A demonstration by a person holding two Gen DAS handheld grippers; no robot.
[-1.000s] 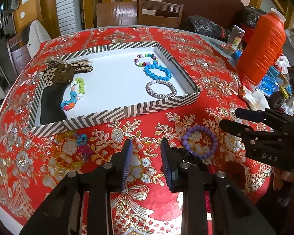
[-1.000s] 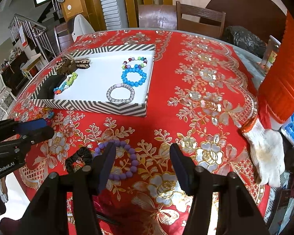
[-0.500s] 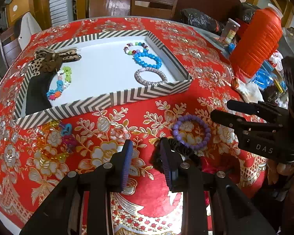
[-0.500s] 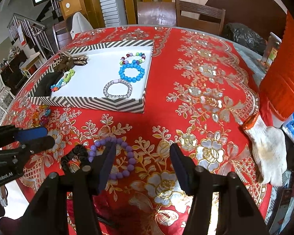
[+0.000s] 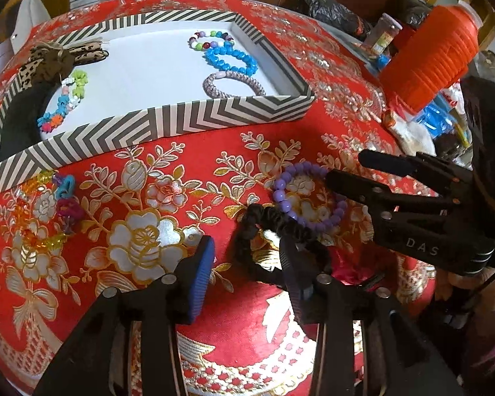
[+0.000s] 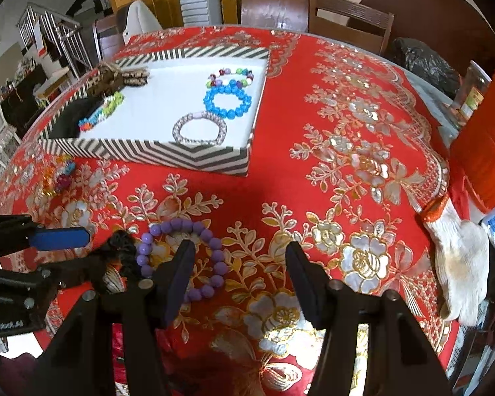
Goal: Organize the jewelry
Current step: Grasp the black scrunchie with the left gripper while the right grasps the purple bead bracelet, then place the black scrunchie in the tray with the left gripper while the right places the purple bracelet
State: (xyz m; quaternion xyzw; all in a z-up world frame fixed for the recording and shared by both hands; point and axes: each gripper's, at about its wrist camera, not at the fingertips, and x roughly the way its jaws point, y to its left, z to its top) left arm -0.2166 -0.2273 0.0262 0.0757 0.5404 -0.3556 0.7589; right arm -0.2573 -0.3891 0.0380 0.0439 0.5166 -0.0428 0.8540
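The purple bead bracelet [image 6: 181, 260] is lying flat on the red flowered cloth of the desk [image 6: 346, 151], on the near side of the striped tray [image 6: 168, 156] and well apart from it, and the black hair tie [image 5: 274, 227] is lying against the bracelet's edge on the side away from the white glove [image 6: 458, 267]. The left tongs [image 5: 247, 264] are hanging over the hair tie with their jaws partly apart; they have just been opening, the pads are not pressing on anything, and one jaw is sitting right over the tie's gathered cloth. The right tongs [image 6: 237, 264] are standing moderately wide and empty, with one jaw over the bracelet's ring and the other over bare cloth beyond it. Judged from its look, the hair tie is a light, soft, springy thing that will squash and bunch, so a pinch across one thick fold of its ring should be holding it safely. The bracelet looks light too, but its smooth round beads may be rolling or slipping under the pads, and the strand will be sagging once lifted; taking one side of the ring, with a jaw inside and a jaw outside, looks soundest. Other bracelets are already lying inside the tray.
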